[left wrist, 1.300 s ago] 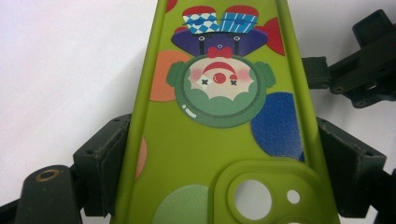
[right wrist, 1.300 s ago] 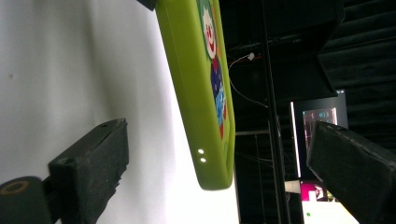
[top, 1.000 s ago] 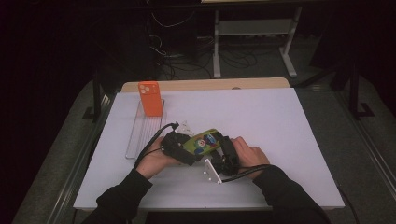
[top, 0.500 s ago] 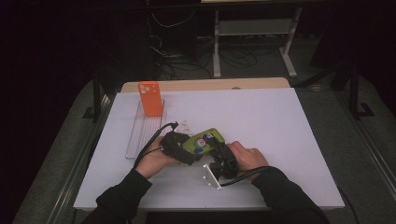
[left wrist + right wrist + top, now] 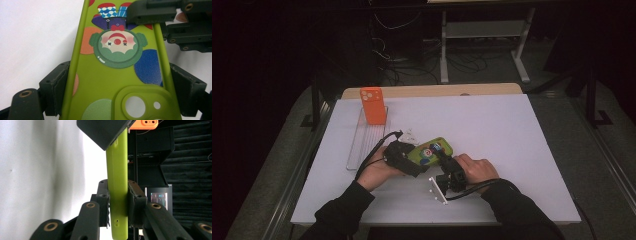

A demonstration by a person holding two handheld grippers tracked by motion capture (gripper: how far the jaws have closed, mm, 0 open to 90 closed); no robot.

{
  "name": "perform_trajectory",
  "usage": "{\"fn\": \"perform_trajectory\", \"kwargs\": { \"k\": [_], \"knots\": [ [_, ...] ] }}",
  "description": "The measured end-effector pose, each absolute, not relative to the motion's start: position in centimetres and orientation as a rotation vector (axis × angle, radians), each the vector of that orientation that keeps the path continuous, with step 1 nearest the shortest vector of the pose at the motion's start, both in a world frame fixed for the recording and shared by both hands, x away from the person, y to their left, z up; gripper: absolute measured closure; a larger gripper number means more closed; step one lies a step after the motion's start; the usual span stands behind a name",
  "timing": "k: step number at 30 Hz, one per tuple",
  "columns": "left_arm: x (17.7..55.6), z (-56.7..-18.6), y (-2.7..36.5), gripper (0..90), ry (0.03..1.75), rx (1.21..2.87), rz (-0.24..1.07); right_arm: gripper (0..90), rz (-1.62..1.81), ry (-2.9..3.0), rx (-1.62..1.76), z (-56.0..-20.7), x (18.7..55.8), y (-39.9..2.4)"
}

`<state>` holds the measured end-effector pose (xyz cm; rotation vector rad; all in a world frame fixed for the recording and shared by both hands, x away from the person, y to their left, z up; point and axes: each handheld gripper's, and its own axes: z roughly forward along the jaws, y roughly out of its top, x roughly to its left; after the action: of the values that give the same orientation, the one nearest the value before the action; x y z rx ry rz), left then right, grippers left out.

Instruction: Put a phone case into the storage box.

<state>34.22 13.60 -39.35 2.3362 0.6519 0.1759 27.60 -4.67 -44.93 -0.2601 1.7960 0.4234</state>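
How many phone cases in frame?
2. The green case is held between both grippers near the table's front; the orange case stands upright on the clear rack at back left.

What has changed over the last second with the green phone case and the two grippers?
The right gripper has just been closing its jaws, which now pinch the thin edges of the green phone case. The left gripper keeps its grip across the case's width. Both hands stayed put, and the orange case still stands on the clear rack.

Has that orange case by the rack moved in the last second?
No. The orange case stands at the same far end of the clear rack as before.
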Motion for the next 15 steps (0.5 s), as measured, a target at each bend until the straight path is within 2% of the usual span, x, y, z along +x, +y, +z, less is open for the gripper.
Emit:
{"fn": "perform_trajectory", "kwargs": {
  "k": [11,13,15],
  "knots": [
    [33.89,-39.27,13.7,12.8,0.615,2.318,0.247,75.9,0.389,1.797,-0.275,-45.03,27.42,-4.53],
    [33.91,-39.25,13.72,2.4,0.61,2.312,0.247,75.9,0.394,1.788,-0.258,-44.76,27.44,-4.63],
    [33.95,-39.16,13.88,0.0,0.602,2.301,0.245,75.9,0.392,1.788,-0.254,-44.72,27.48,-4.71]
  ]
}}
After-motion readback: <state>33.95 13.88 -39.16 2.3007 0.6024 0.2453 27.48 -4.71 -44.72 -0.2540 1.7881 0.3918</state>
